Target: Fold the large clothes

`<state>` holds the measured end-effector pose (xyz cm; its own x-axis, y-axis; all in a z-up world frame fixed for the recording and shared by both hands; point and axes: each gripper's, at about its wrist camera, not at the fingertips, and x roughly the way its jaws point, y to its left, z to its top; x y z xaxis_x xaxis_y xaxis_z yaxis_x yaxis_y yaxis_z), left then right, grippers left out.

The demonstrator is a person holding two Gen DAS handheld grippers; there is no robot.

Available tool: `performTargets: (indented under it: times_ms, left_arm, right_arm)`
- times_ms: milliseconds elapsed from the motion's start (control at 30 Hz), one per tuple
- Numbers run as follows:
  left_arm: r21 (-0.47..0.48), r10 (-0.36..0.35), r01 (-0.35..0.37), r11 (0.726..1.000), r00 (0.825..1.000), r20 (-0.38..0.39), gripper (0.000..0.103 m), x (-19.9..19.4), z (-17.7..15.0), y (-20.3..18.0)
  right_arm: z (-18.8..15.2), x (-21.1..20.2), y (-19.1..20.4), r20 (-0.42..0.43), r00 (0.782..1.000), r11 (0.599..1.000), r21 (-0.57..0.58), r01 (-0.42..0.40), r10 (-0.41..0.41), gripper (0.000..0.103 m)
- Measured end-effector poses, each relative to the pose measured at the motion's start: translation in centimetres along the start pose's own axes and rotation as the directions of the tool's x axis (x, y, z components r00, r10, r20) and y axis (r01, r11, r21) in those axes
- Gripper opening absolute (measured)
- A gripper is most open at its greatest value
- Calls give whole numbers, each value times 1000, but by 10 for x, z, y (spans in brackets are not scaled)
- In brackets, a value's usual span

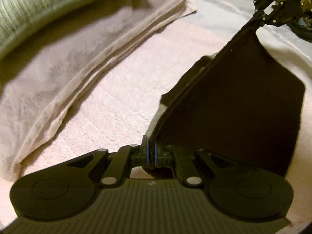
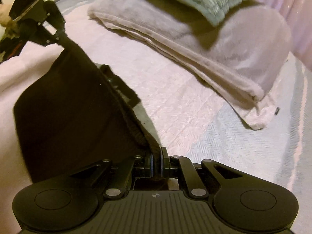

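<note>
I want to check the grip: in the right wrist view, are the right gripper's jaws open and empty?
No, the right gripper is shut on the edge of the black garment, which stretches away to the left gripper.

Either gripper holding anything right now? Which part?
Both. The left gripper and right gripper are each shut on the dark garment, pinching opposite ends of its thick top hem, which is stretched between them above the bed.

Both fisheye views are warmly and fairly dimly lit, bending straight lines and darkening at the corners. Motion blur smears the folded pale pink blanket (image 1: 58, 74) ahead. The hanging black fabric garment (image 2: 64, 101) reads as a near-featureless silhouette, casting soft shadow beneath.
</note>
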<state>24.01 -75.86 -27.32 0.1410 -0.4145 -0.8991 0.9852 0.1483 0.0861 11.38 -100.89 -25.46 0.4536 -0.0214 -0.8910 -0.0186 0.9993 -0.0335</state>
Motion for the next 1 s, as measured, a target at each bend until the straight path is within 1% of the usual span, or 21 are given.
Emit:
performTargets:
  times_ms: [133,300,333,367,400,433,467,533,600,633,700,767,800,833,900,967,1000]
  left_arm:
    - [-62,-17,15,998,1000,-23,4,32,-5,18]
    - [-108,-34,31,994,999,-24,5,51,-18,23]
    - [-135,-38,35,990,999,-17,5,52,-20,26]
    - [-165,-42,40,985,999,-8,9,53,-22,30]
    - [-185,-32,30,982,999,-3,11,52,-23,34]
    - [-214,1,-1,977,1000,0,11,50,-26,40]
    - [-241,31,-31,970,1000,-2,10,47,-28,47]
    - [-296,77,-72,953,997,4,10,38,-33,60]
    - [-324,106,-95,941,994,16,9,24,-37,65]
    - [-339,105,-89,937,994,29,9,17,-38,65]
    - [-350,105,-79,934,993,56,9,1,-39,54]
    - [-339,78,-44,940,993,88,10,-9,-35,38]
    - [-338,55,-14,941,992,110,10,-13,-34,26]
    - [-339,31,14,941,991,127,11,-12,-32,18]
    - [-330,-16,62,942,990,141,12,-4,-29,-3]
    - [-303,-27,62,951,993,117,14,13,-27,-19]
    - [-297,-17,47,954,995,103,14,22,-30,-22]
  right_arm:
    - [-2,32,-21,-6,1000,998,58,-25,25,3]
    - [-9,64,-39,28,998,982,180,-52,48,3]
    - [-10,69,-43,33,998,976,209,-61,56,4]
    - [-13,72,-46,41,997,966,248,-68,60,9]
    - [-15,74,-50,52,997,955,289,-62,49,15]
    - [-18,72,-56,63,998,942,335,-35,15,19]
    - [-21,68,-61,69,997,925,379,-7,-21,19]
    - [-27,53,-74,90,991,880,472,44,-98,19]
    - [-29,32,-75,125,981,868,491,71,-151,19]
    - [-29,19,-69,157,976,873,485,55,-148,19]
    - [-29,3,-50,195,976,891,454,1,-101,20]
    - [-28,0,-27,210,977,907,414,-70,-21,21]
    - [-28,2,-13,208,978,911,398,-108,26,21]
    - [-29,6,-3,201,978,913,388,-128,51,22]
    - [-33,19,13,183,980,915,377,-147,82,24]
    - [-43,32,18,158,984,907,396,-142,85,25]
    - [-49,37,16,157,985,900,414,-137,77,25]
